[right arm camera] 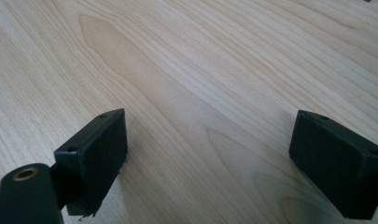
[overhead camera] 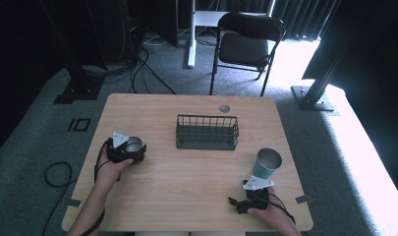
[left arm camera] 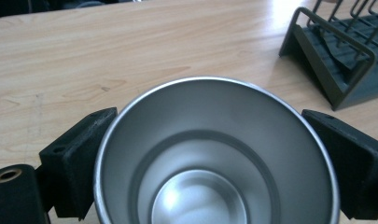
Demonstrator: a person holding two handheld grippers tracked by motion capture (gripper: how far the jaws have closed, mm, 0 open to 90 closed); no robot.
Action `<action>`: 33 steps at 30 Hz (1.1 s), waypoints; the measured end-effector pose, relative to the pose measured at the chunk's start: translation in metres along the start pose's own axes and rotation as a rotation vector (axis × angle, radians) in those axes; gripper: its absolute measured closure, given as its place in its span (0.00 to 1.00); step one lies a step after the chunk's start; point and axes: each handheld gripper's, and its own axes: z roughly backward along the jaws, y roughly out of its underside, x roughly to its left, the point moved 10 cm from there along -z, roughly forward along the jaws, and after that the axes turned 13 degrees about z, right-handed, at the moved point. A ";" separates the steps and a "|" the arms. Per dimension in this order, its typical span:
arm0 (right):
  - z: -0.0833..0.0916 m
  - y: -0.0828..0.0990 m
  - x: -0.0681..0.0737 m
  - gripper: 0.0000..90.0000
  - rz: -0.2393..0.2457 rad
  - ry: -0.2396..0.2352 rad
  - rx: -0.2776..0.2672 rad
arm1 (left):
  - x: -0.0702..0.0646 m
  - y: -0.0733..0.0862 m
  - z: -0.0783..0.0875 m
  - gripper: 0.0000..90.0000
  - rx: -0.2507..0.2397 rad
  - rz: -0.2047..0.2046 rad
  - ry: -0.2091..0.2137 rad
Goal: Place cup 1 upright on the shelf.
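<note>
Left gripper (overhead camera: 132, 152) clamps a steel cup (left arm camera: 214, 154) left of the wire rack (overhead camera: 207, 132), likely bound there next, while the right gripper (overhead camera: 244, 202) sits spread, empty.

The wire basket (overhead camera: 207, 132) stands at the middle of the desk (overhead camera: 186, 196), toward the far side, and blocks a straight path across there. Bare wood runs wide between it and the near edge. A teal cup (overhead camera: 267, 163) stands upright just beyond the right gripper (overhead camera: 240, 204), whose fingers (right arm camera: 95, 158) are spread over bare wood. A steel cup (left arm camera: 214, 158) fills the gap between the left gripper's (overhead camera: 130, 152) fingers (left arm camera: 79, 158).
</note>
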 end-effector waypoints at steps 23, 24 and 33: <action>0.000 0.000 0.000 0.12 0.000 0.000 0.000 | -0.019 -0.032 0.010 0.15 -0.038 -0.034 0.060; 0.000 0.000 0.000 0.12 0.000 0.000 0.000 | -0.020 -0.033 0.010 0.15 -0.040 -0.032 0.062; 0.000 0.000 0.000 0.12 0.000 0.000 0.000 | -0.036 -0.053 0.015 0.15 -0.059 -0.044 0.083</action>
